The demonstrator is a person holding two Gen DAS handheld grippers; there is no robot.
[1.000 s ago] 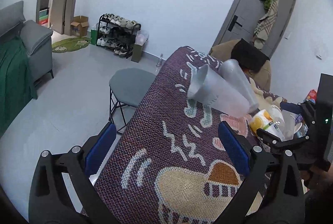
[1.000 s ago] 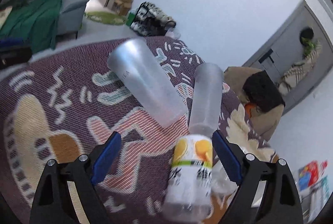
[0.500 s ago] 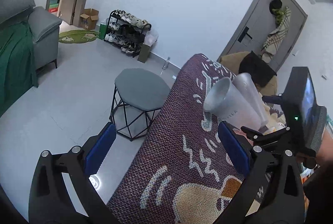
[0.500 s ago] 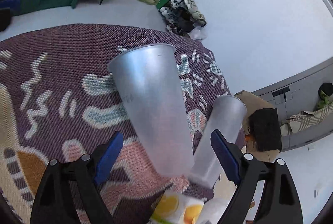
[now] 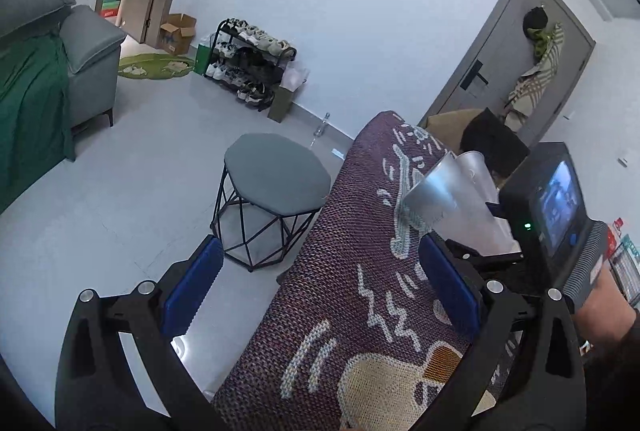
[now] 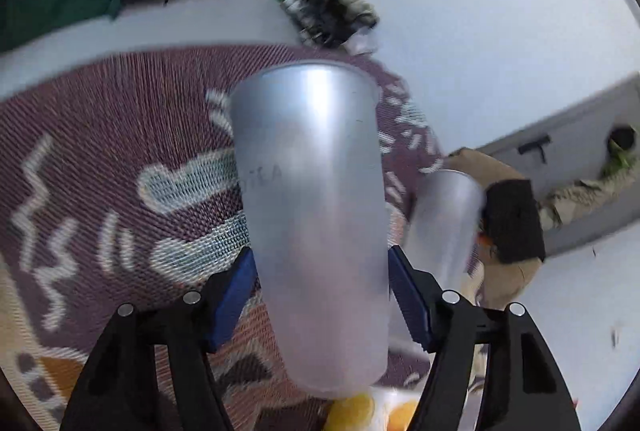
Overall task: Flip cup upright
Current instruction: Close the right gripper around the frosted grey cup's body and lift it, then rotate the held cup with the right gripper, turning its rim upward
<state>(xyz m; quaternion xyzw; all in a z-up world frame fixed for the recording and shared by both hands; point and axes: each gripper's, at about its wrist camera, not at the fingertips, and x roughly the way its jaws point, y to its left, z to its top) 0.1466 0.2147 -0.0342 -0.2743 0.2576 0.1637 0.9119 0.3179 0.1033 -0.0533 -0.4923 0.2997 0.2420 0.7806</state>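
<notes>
A tall frosted plastic cup (image 6: 316,215) lies on its side on the purple patterned cloth (image 6: 100,135), mouth pointing away from me. My right gripper (image 6: 320,295) is closed on its lower body, blue pads touching both sides. The same cup shows in the left wrist view (image 5: 452,207), with the right gripper's body (image 5: 552,207) behind it. A second frosted cup (image 6: 444,223) lies just to the right. My left gripper (image 5: 320,287) is open and empty, held over the cloth's left edge, away from the cups.
A yellow-labelled bottle (image 6: 360,407) lies under the cup's base. A grey octagonal stool (image 5: 272,183) stands left of the table. A brown chair with a black bag (image 6: 512,223) sits beyond the far end. A sofa with a green throw (image 5: 36,87) is far left.
My right gripper has moved forward around the near cup and closed on it. My left gripper has drifted left, away from the cups.
</notes>
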